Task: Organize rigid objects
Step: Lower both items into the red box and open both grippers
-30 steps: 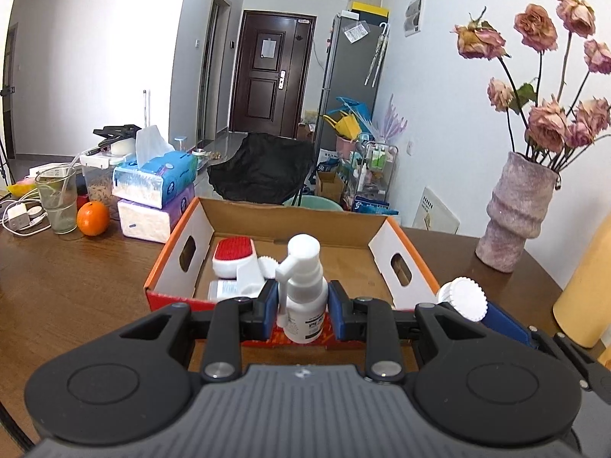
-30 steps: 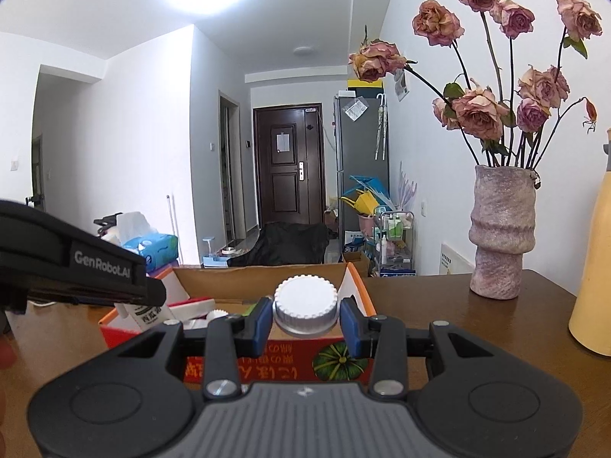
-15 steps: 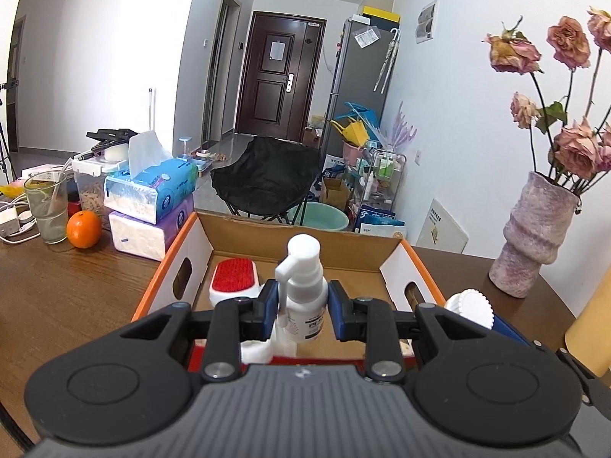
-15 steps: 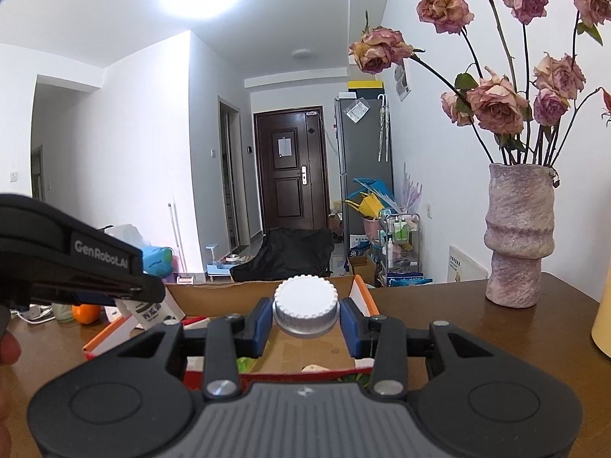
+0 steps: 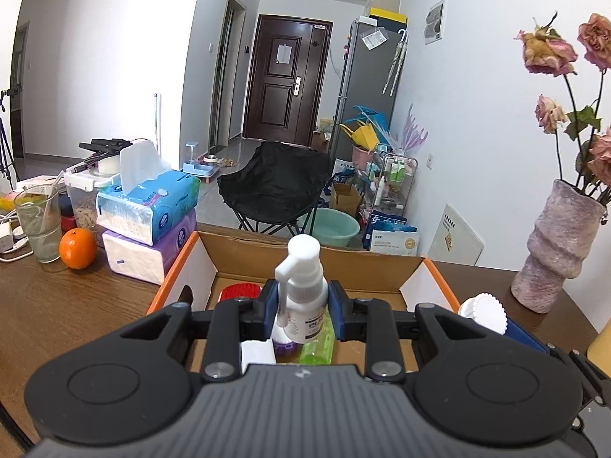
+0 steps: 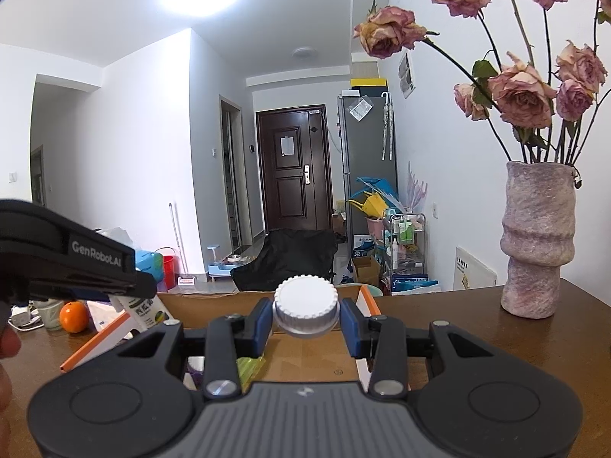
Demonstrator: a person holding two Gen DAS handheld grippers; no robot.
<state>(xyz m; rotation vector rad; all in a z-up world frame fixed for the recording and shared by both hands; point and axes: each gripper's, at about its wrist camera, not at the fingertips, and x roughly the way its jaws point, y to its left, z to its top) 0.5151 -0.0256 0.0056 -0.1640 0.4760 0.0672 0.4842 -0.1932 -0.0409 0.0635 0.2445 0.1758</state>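
Note:
My left gripper is shut on a white spray bottle, held upright over an open cardboard box with orange edges. Inside the box lie a red brush, a green bottle and a purple-capped item. My right gripper is shut on a white ribbed-cap bottle, over the box's right part. That cap also shows at the right in the left wrist view. The left gripper's body fills the left of the right wrist view.
Stacked tissue packs, an orange and a glass stand left of the box on the wooden table. A pink vase with dried roses stands at the right. A black chair sits beyond the table.
Both grippers have moved forward over the box with their bottles. The box's front edge has passed under them, and the green and purple items inside have come into view.

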